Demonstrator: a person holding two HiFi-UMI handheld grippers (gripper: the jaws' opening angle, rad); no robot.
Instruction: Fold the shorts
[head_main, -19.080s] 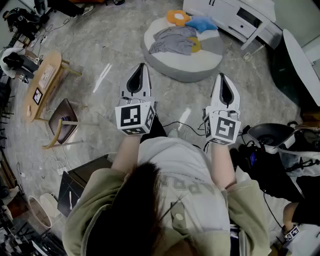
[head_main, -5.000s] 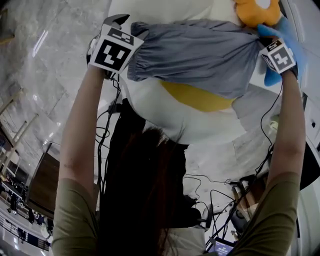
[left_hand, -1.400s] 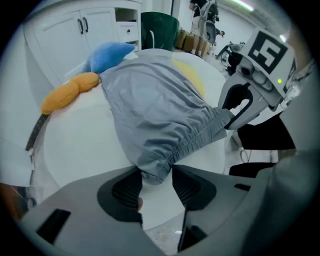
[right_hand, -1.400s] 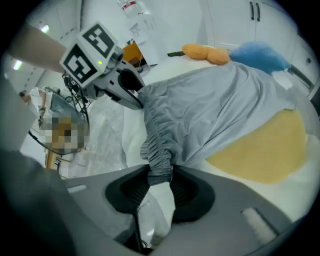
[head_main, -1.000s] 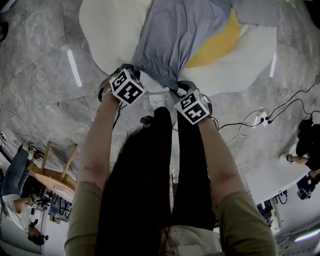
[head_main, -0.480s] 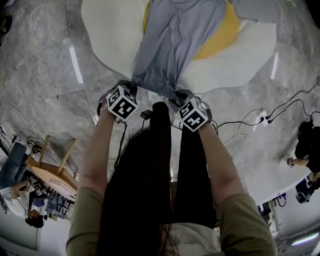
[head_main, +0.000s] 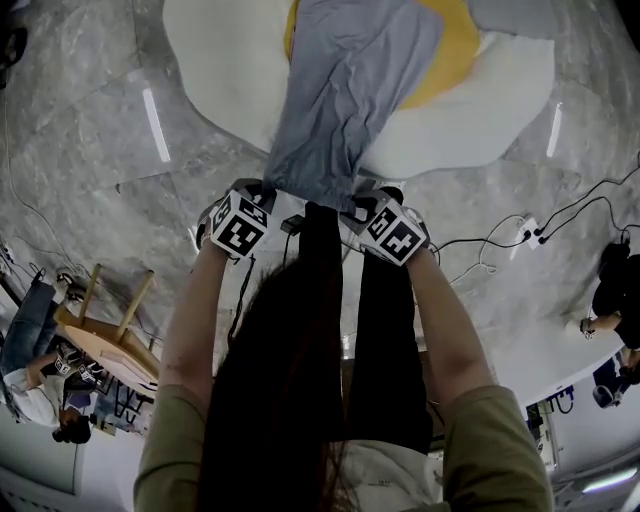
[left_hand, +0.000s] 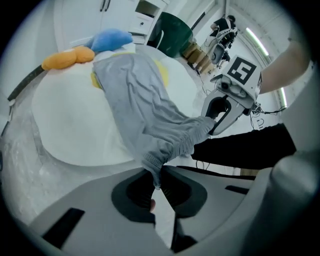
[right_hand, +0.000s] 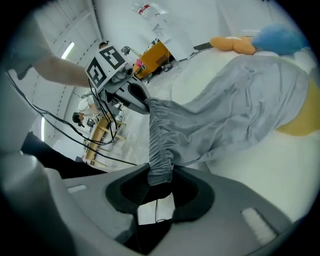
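Closest in, both arms reach out side by side. The left hand-held gripper (head_main: 252, 196) has its jaws nearly together on a thin corner of the shorts (head_main: 345, 95) waistband, and the right hand-held gripper (head_main: 372, 203) is pinching a thicker gathered bunch of that same elastic edge. They sit close together at 6 o'clock of the fabric. Compared with a second ago, the pair has dragged back toward the person, so the waistband that was at the cushion's rim now hangs past it over the marble floor (head_main: 100, 150). The grey cloth stretches in a longer, narrower strip up toward 12 o'clock. The far end lies on the round white cushion (head_main: 215, 70), over its yellow patch (head_main: 452, 55) at 1 o'clock. Beyond that, the left gripper view shows an orange plush (left_hand: 65, 57) and a blue plush (left_hand: 112, 39) at the cushion's far edge. The only print is the black-and-white squares on the cubes, nothing readable.
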